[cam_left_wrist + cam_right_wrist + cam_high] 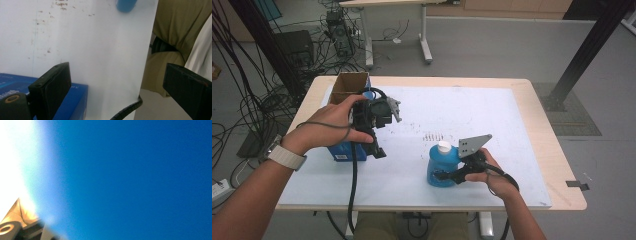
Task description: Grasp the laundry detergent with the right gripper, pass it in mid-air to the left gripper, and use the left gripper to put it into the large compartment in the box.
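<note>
Right gripper point(443, 176) has its fingers clamped on the squat translucent blue plastic bottle with a white screw cap point(441, 165). The bottle stands upright on the white sheet covering the light wood worktop point(532, 90), near the front edge and right of centre. In the right gripper view the blue wall point(130, 177) sits hard up against the lens, consistent with a grip low on the body.

Left gripper point(374, 145) hangs over the blue rectangular cardboard box point(343, 150) at the left of the sheet, fingers point(53, 86) spread wide with nothing between them. The left gripper view looks down past the box corner point(75, 100) at bare sheet, with the bottle point(126, 5) far off at the top edge. An open brown cardboard carton point(349, 86) stands just behind the box, top flaps up.

Step in hand, as I read it: bottle secured, not yet lifted or moved; left side idle or waiting.

Next move, my guess: either carry the bottle across to the brown carton, or bring the left gripper over to the white cap while the right holds the body steady.

- For the carry: lift clear of the sheet first and keep the bottle upright, since it may hold liquid, and clear the left gripper and box on the way.
- For the cap: left fingers need to close squarely on it from above, and the right grip must resist twist.

Risk: a smooth rounded wall gripped low could let the bottle tip or rotate.
</note>
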`<state>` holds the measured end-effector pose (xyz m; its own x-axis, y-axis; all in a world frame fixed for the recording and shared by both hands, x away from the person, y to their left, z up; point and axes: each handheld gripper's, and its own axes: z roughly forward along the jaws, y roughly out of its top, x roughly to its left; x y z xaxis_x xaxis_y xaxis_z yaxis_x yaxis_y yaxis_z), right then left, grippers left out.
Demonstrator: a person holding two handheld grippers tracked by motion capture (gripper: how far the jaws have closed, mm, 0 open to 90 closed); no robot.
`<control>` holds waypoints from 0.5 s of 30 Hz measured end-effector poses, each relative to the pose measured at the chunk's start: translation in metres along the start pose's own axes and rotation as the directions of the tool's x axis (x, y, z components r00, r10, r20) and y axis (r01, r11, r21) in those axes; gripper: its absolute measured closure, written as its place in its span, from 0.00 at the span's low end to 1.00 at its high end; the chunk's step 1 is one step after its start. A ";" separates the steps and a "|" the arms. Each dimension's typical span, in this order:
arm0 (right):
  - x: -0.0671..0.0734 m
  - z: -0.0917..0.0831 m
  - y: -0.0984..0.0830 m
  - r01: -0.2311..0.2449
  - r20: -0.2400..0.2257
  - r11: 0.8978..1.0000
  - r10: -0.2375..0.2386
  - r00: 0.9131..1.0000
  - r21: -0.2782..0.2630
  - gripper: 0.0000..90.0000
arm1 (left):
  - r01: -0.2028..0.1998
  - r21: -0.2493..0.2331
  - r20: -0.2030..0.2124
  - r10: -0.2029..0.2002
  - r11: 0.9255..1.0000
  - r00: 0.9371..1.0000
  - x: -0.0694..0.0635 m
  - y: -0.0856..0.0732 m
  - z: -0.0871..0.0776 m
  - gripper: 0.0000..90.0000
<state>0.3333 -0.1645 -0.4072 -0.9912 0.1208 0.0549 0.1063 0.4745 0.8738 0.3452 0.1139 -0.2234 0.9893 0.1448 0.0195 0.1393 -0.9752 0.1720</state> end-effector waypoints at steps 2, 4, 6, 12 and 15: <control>0.000 0.000 0.000 0.001 0.000 1.000 -0.001 1.000 0.002 0.48 | 0.000 -0.002 -0.001 0.000 1.000 1.000 0.000 0.000 0.000 0.09; 0.000 0.000 0.000 0.000 0.001 1.000 0.000 1.000 -0.001 0.48 | 0.000 0.000 -0.004 0.000 1.000 1.000 0.000 0.000 0.000 0.09; 0.000 0.000 0.000 0.003 0.002 1.000 -0.003 1.000 0.002 0.48 | 0.000 0.001 -0.005 0.000 1.000 1.000 0.000 0.000 0.000 0.09; 0.001 0.000 0.001 0.007 0.008 1.000 -0.007 1.000 0.006 0.48 | 0.000 -0.013 -0.007 0.000 1.000 1.000 0.000 0.000 0.000 0.09; 0.001 0.000 0.002 0.004 0.009 1.000 -0.004 1.000 0.006 0.48 | 0.002 -0.008 -0.008 -0.002 1.000 1.000 -0.001 0.001 0.001 0.09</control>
<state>0.3323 -0.1636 -0.4058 -0.9908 0.1268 0.0476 0.1033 0.4806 0.8708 0.3447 0.1127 -0.2237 0.9886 0.1482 0.0265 0.1411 -0.9735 0.1800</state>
